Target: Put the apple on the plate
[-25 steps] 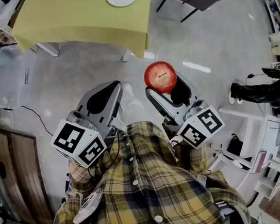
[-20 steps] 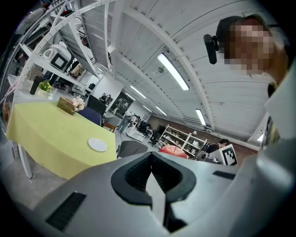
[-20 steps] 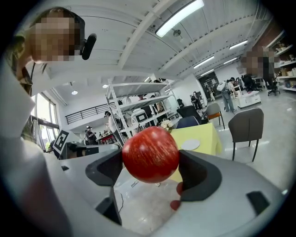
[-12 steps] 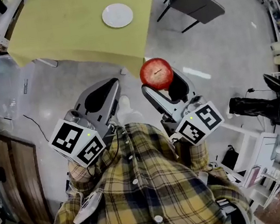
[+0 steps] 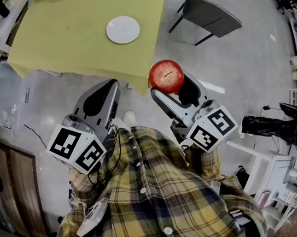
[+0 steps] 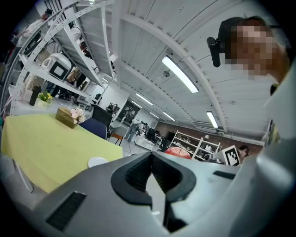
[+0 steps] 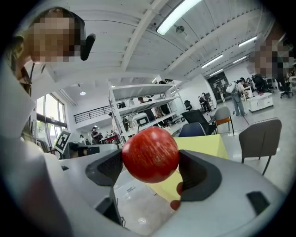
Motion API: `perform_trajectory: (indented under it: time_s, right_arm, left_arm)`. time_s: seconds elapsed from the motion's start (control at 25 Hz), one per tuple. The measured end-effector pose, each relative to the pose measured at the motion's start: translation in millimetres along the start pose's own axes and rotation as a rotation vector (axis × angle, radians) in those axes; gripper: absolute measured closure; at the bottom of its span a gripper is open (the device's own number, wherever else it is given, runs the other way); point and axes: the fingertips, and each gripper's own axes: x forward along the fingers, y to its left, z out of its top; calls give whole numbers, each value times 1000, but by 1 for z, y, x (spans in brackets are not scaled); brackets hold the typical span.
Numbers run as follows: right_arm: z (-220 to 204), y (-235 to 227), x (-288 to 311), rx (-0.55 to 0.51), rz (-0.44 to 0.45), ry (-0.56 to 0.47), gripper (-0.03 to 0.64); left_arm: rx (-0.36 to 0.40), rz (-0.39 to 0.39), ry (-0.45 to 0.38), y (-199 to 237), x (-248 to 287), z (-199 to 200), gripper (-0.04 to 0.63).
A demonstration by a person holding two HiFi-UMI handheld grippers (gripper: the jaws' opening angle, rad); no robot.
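Right claw (image 7: 151, 163) clamps apple (image 7: 150, 154), left claw (image 6: 151, 172) closed, head view shows plate (image 5: 122, 29).

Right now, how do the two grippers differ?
The right gripper clamps a red apple; the left gripper holds nothing. The right one's fingers stand apart around it; the left one's are shut together. Both carry a marker cube and point toward the table.

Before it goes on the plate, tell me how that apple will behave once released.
The apple is round and glossy, so it will probably roll if released off-centre on the flat plate. It looks firm: the right gripper clamps it without visible denting.
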Motion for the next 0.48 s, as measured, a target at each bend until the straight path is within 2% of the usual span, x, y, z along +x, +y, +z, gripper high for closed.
perform_trajectory:
  time_s: [0.28, 0.48]
  right_arm:
    - [-2, -14, 25, 32, 15, 26, 241]
    - [9, -18, 60, 43, -7, 8, 241]
  left_arm:
    - [-13, 22, -3, 25, 15, 8, 588]
    - [-10, 2, 26, 54, 27, 21, 588]
